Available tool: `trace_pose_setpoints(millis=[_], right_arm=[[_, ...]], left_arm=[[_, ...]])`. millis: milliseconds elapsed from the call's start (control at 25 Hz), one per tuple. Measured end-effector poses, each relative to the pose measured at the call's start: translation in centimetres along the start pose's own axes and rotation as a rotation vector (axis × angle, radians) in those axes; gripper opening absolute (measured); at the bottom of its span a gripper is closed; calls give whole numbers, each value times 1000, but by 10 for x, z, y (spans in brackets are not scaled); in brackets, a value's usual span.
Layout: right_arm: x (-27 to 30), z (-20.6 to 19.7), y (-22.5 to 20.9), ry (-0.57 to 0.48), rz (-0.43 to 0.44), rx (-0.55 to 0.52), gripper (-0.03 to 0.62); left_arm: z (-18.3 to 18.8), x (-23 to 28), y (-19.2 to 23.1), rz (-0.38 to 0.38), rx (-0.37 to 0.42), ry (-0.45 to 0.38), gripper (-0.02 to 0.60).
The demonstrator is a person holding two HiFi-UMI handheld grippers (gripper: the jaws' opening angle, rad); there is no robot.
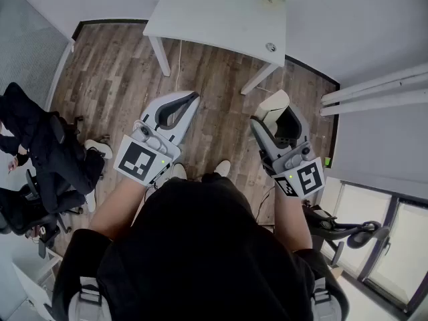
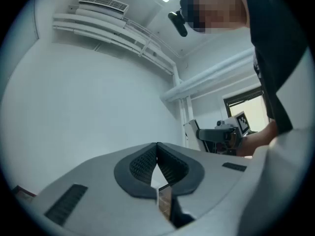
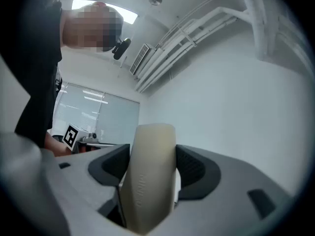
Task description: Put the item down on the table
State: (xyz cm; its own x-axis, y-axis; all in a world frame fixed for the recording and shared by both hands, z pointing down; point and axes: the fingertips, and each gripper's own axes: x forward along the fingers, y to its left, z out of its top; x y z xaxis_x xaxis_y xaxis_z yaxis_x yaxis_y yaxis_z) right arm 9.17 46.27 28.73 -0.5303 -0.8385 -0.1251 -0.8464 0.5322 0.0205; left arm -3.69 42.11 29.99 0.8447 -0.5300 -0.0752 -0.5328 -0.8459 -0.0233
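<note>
Above wood floor [image 1: 221,85], right gripper [image 1: 281,112] clamps cream item [image 3: 147,181] — embossed lettering unreadable — left gripper [image 1: 194,97] closed, empty.

Cream item [image 3: 147,176] btm cropped; maybe plastic, kind unclear.

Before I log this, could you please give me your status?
Left gripper shut, empty. Right gripper shut on cream item. White table ahead, item not yet down.
</note>
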Motion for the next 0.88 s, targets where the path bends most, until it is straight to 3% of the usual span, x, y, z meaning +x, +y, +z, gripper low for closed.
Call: trace_pose_setpoints(millis=[880], right_arm=[[-51,0,-99,-29,82,28,296]], left_arm=[[-6,100,-55,87,30,15,-6]])
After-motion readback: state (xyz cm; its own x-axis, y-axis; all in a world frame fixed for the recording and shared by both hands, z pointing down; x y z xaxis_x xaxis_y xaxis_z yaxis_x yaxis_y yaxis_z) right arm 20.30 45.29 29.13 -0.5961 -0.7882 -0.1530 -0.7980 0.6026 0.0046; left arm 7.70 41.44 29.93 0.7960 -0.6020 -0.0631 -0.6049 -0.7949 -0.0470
